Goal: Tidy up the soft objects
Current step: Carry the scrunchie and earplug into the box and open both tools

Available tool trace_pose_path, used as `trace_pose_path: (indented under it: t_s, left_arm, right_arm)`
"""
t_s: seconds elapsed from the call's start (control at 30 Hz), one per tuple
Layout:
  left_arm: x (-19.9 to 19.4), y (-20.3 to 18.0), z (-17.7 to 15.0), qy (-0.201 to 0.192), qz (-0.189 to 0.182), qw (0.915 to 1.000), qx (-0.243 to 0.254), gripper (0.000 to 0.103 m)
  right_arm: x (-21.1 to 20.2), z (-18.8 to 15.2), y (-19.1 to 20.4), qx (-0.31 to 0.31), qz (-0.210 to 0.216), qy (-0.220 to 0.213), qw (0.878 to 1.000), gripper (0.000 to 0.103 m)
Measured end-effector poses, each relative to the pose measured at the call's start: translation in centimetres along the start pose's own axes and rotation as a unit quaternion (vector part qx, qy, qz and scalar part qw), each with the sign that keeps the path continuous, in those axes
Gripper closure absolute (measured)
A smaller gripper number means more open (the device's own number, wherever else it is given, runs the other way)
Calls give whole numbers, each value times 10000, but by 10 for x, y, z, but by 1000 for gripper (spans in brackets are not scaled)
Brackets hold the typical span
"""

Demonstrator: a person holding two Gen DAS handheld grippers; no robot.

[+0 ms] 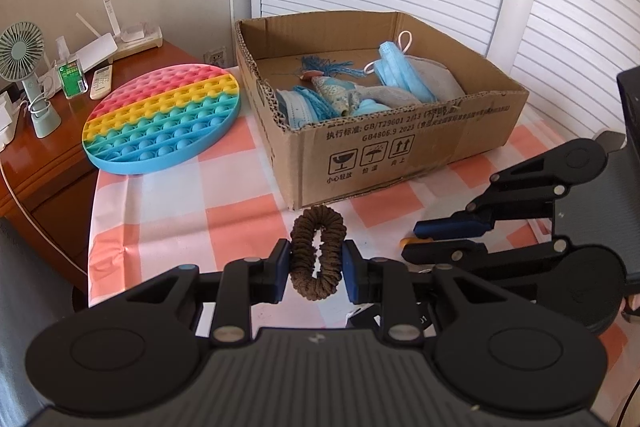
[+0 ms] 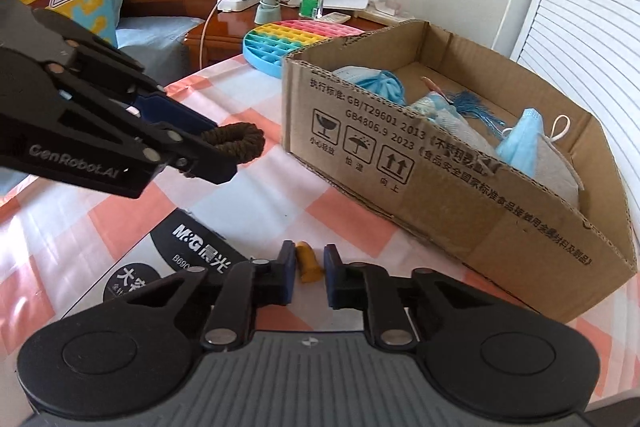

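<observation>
On the wooden side cabinet (image 1: 48, 147) past the table's left edge stand a pale green desk fan (image 1: 24, 67), a small clear bottle with a green label (image 1: 72, 77) and a white remote control (image 1: 101, 81). Next, at the table's far left corner, a round rainbow-striped silicone pop-it mat (image 1: 164, 117) lies partly on the pink-and-white checked tablecloth (image 1: 192, 219) and overhangs toward the cabinet. Near the front edge, the left gripper (image 1: 316, 259) pinches a brown fuzzy ring-shaped hair scrunchie (image 1: 318, 251) between its blue pads, lifted above the cloth just in front of the box. Behind it, toward the far edge, sits an open brown cardboard box (image 1: 400, 147) holding crumpled light blue face masks (image 1: 400, 71), a blue tassel (image 1: 320, 65) and grey fabric. Right of the scrunchie, the right gripper (image 2: 310, 271) is low over the cloth with its jaws narrowly parted around a small yellow-orange soft piece (image 2: 308, 263); contact cannot be told. A black-and-white printed packet (image 2: 180, 255) lies beside it
</observation>
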State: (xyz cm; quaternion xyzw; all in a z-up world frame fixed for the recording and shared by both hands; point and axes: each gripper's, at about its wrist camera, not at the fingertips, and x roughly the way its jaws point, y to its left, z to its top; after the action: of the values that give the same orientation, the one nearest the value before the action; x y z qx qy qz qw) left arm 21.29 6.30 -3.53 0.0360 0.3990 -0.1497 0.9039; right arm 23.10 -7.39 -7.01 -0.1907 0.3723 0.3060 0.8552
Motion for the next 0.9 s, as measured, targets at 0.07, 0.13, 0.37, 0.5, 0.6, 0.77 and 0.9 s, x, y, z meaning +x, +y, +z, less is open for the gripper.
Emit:
trace_pose_path:
  t_s: [0.07, 0.13, 0.37, 0.5, 0.6, 0.77, 0.9]
  left_arm:
    - [-1, 0, 1, 4, -25, 10000, -9, 77]
    - [-3, -1, 1, 1, -35, 10000, 1, 77]
    - [-24, -8, 12, -84, -81, 9998, 146, 77]
    - [-39, -14, 31, -223, -97, 9993, 284, 77]
    - [-42, -19, 53, -376, -24, 9983, 437, 77]
    - [-21, -23, 101, -487, 58, 9977, 475, 77]
    - [15, -22, 137, -555, 310, 9970, 446, 68]
  right_arm:
    - [-1, 0, 2, -48, -23, 4, 10000, 88]
    - [-3, -1, 2, -40, -40, 1, 10000, 88]
    - [-28, 4, 3, 23, -177, -158, 9997, 88]
    - [-56, 14, 4, 21, -195, -361, 9992, 88]
    - [-77, 24, 1, 33, -247, -543, 9982, 88]
    - [-102, 42, -16, 132, -447, -738, 9962, 88]
    - [-107, 57, -40, 317, -604, -755, 9948, 88]
